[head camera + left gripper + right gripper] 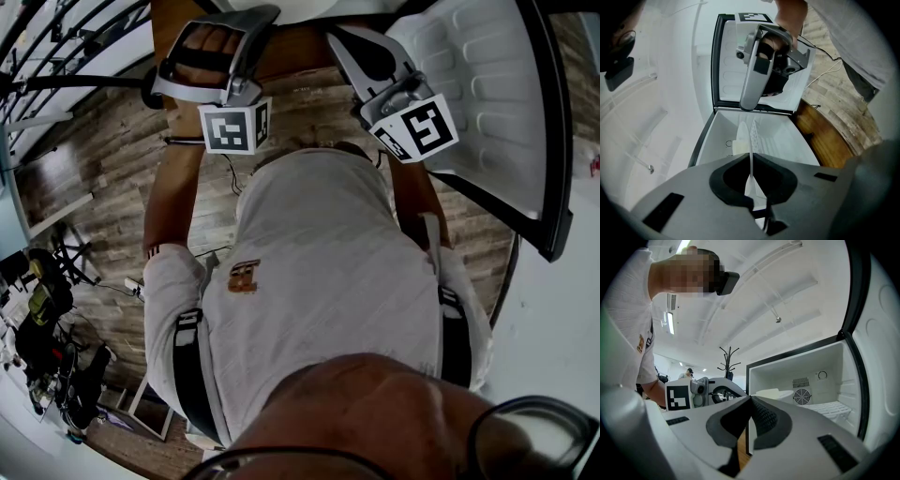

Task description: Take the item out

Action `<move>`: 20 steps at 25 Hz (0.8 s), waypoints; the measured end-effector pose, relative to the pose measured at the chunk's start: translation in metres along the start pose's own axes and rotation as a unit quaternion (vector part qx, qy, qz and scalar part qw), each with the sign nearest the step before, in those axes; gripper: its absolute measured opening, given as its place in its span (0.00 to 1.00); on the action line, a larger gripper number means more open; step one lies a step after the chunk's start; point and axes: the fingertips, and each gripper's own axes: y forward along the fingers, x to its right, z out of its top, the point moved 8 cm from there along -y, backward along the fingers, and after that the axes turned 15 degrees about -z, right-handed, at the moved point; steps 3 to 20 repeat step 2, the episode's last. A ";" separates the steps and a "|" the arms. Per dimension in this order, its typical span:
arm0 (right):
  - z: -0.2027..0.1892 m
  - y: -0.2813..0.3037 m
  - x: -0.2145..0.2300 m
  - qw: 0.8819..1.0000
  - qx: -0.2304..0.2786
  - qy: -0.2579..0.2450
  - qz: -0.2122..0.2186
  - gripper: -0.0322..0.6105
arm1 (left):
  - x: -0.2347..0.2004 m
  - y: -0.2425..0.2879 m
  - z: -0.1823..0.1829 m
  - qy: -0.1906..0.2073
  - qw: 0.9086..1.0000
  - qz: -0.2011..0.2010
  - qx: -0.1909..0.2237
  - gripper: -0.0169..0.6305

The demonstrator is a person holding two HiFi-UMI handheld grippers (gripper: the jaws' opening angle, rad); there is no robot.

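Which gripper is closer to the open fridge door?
The right gripper: it overlaps the fridge door's inner panel in the head view; the left gripper stands clear of it.

The fridge (825, 357) is white with a black edge, the floor (112, 197) has brown wood stripes, and the shirt (319, 272) is pale grey.

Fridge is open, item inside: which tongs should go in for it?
Left, probably. The left tongs point straight into the compartment with the pale item ahead; the right tongs face the fridge frame. Both are shut.
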 end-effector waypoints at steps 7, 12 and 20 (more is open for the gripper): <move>-0.001 -0.002 0.000 1.000 -0.001 -0.001 0.000 0.10 | 0.000 0.000 0.001 0.000 1.000 -0.001 0.000 0.07; -0.001 -0.002 0.000 1.000 -0.001 -0.001 0.000 0.10 | 0.000 0.000 0.001 0.000 1.000 -0.001 0.000 0.07; -0.001 -0.002 0.000 1.000 -0.001 -0.001 0.000 0.10 | 0.000 0.000 0.001 0.000 1.000 -0.001 0.000 0.07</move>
